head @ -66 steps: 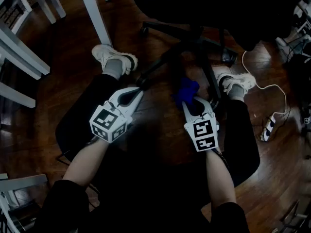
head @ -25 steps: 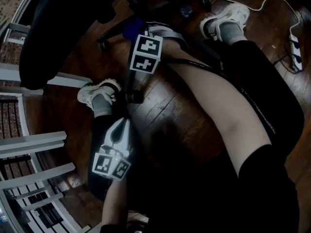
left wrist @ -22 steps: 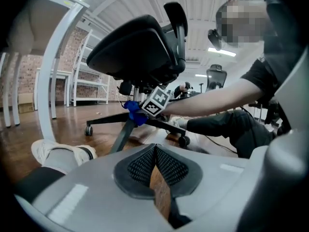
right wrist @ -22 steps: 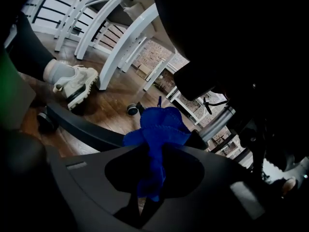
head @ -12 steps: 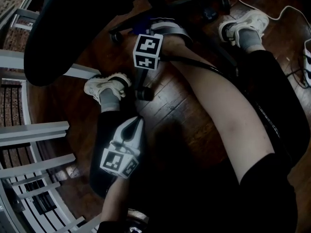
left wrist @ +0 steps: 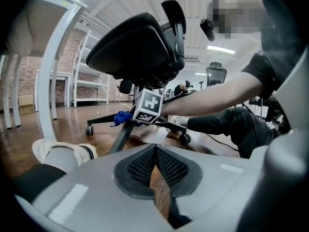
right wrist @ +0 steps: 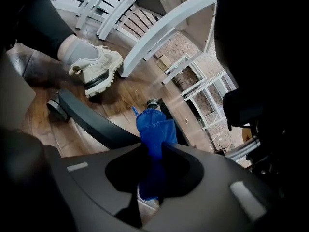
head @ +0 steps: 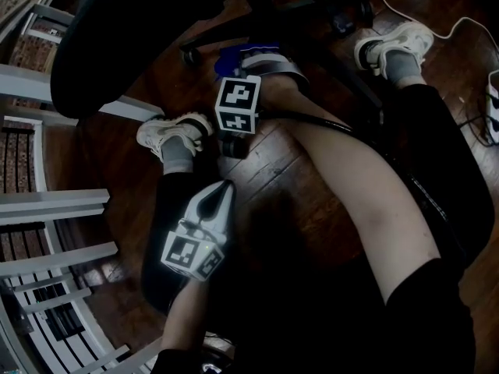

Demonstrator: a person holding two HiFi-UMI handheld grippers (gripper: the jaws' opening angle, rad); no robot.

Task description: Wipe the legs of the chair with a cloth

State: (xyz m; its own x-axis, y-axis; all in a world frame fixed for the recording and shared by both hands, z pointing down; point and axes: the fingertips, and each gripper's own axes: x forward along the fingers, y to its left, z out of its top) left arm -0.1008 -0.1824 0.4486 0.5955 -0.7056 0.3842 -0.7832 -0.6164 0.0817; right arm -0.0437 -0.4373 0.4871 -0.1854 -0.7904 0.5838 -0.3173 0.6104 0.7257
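The right tongs (head: 248,59) are clamped on a blue cloth (head: 228,56), which bunches up between the 2 jaws and sticks out past their tips in the right gripper view (right wrist: 155,128). The cloth's free end lies at the black base of the office chair (head: 132,29), where 2 of its legs meet; the nearer leg (right wrist: 91,124) runs left along the wooden floor (head: 288,185) to a caster (right wrist: 54,108). Whether the cloth presses on the leg cannot be told.

The left tongs (head: 223,193) are shut with nothing between them: in the left gripper view their 2 ribbed pads (left wrist: 142,166) meet along a thin line. They hang near the person, well apart from the chair base, pointing toward the far side, where the cloth (left wrist: 121,117) and the right tongs' marker cube (left wrist: 148,105) show under the chair seat.

A white shoe (head: 168,135) stands on the floor just left of the right tongs' cube, and a 2nd shoe (head: 399,40) is at the far right. White bench legs (head: 54,205) line the left edge of the head view.
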